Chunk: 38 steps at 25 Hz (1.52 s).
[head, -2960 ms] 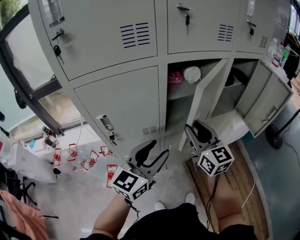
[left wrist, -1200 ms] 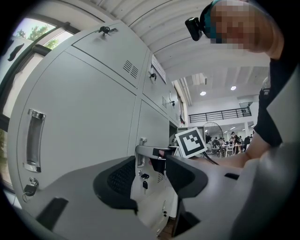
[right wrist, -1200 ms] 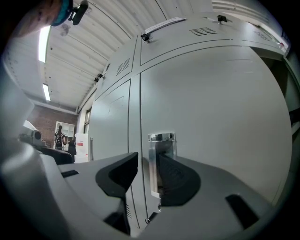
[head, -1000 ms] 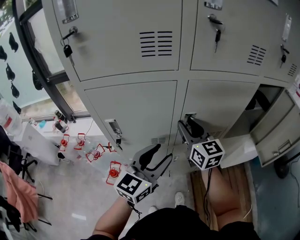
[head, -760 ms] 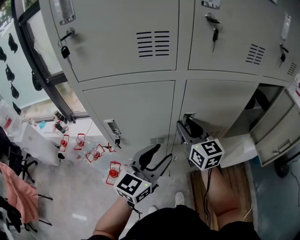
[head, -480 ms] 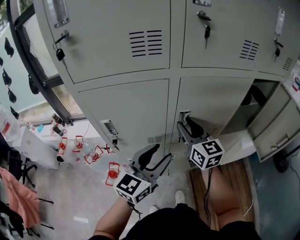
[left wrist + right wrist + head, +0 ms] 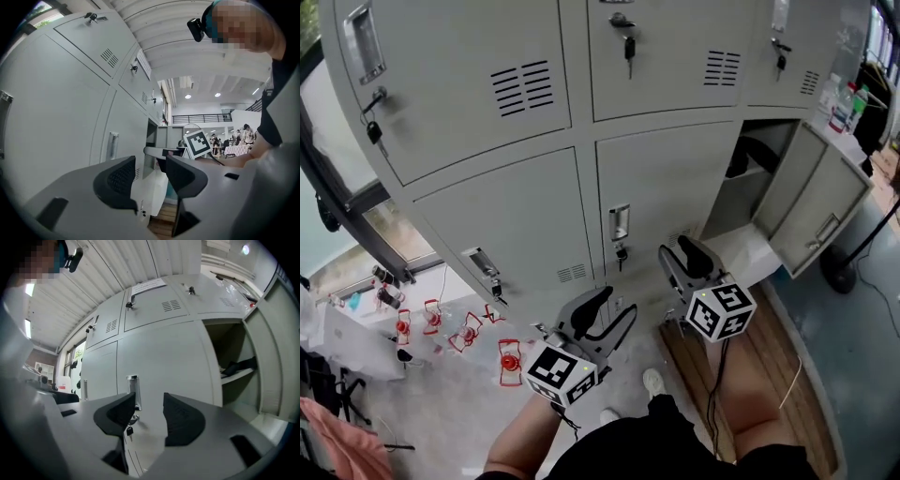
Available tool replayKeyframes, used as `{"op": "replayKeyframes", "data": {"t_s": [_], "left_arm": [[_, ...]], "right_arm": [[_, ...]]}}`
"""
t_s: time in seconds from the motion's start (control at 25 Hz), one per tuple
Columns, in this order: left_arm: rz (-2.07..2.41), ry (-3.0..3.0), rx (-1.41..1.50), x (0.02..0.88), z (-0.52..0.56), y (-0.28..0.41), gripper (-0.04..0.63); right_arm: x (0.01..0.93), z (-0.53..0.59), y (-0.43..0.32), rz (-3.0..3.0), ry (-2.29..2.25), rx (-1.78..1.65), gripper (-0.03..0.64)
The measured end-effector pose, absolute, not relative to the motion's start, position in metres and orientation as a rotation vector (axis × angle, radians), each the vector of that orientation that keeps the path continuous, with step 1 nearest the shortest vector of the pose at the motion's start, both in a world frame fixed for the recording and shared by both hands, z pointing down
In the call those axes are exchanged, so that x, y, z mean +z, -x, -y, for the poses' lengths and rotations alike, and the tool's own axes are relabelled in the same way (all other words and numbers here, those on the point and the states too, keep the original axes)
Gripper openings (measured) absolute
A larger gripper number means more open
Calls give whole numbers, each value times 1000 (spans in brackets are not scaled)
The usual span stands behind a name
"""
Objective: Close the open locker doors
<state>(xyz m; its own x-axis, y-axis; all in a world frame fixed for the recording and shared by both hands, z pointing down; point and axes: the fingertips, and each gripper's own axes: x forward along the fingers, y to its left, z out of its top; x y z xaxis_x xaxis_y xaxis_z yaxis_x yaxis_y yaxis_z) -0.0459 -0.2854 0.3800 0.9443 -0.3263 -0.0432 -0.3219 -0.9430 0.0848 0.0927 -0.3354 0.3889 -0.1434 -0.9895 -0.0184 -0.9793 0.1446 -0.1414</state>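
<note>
The grey lockers fill the head view. The lower middle door [image 7: 661, 183] stands closed, with its handle [image 7: 620, 223] and hanging key [image 7: 621, 252] on its left edge. The lower right locker [image 7: 748, 178] is open, its door [image 7: 814, 202] swung out to the right. My right gripper [image 7: 682, 253] hovers low in front of the closed door, right of the handle; its jaws have just been opening and nothing is between them. My left gripper [image 7: 609, 307] is open and empty, lower left. The right gripper view shows the handle [image 7: 133, 390] and the open locker [image 7: 234, 366].
A dark object [image 7: 752, 155] lies on the open locker's shelf. Red-framed items [image 7: 469, 330] stand on the floor at left. A wooden platform [image 7: 773, 375] lies below the open door. Bottles [image 7: 848, 105] stand at upper right. A window frame [image 7: 337, 187] is at left.
The lower middle door, open three seconds ago, is closed. My right gripper has left the handle and moved right toward the open locker. My left gripper shifted the same way.
</note>
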Motion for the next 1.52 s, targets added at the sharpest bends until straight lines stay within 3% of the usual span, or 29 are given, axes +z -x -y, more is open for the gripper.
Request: {"op": "replayKeyframes", "data": {"t_s": [0.4,0.64,1.04,1.52], "left_arm": [[67,-3040,-100,376,203,-41,235],[-109,-3062,-125,366,156,-100,339],[-150,-3070,-132,356,104,-201,342],[10,-3089,-92,369,94,-290,342]], "right_arm": [[383,188,-179,-1997,2291,-89,227],[368,110,-239,-1833,2417,-9,311],[367,50,-335,-1792,2427,-12,307],[377,53,-436,-1842,2288,-57,272]]}}
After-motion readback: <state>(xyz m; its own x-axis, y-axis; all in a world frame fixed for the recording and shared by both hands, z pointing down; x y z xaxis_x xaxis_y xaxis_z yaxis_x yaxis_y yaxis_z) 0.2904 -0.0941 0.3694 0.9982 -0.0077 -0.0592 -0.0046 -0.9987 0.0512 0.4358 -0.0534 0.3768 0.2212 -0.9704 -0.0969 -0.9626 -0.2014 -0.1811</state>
